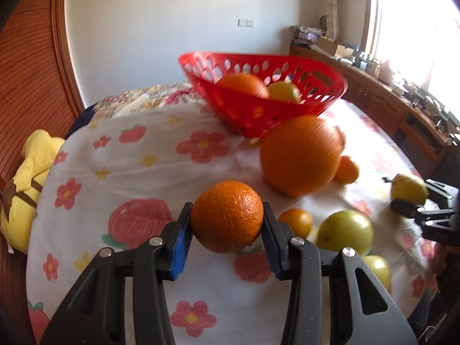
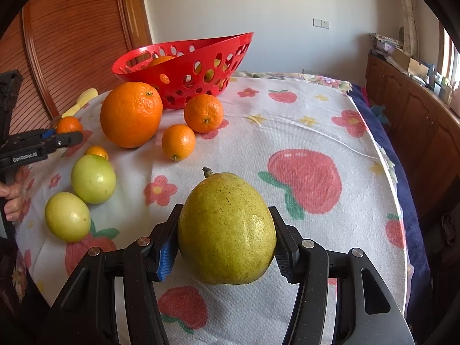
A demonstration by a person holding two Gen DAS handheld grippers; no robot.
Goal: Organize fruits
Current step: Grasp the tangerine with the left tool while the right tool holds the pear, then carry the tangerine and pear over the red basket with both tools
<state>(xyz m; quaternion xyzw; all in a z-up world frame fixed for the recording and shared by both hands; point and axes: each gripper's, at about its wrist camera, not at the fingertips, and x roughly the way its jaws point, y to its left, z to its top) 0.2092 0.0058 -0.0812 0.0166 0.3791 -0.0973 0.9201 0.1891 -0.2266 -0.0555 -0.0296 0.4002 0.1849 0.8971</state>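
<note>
The right tongs (image 2: 227, 244) clench the big yellow-green pear (image 2: 227, 230) at lower centre; the left tongs (image 1: 227, 230) pinch a small dimpled orange (image 1: 227, 215). The perforated red plastic basket (image 1: 316, 86) sits upper centre. Either round fruit might slip and roll off the cloth.
</note>
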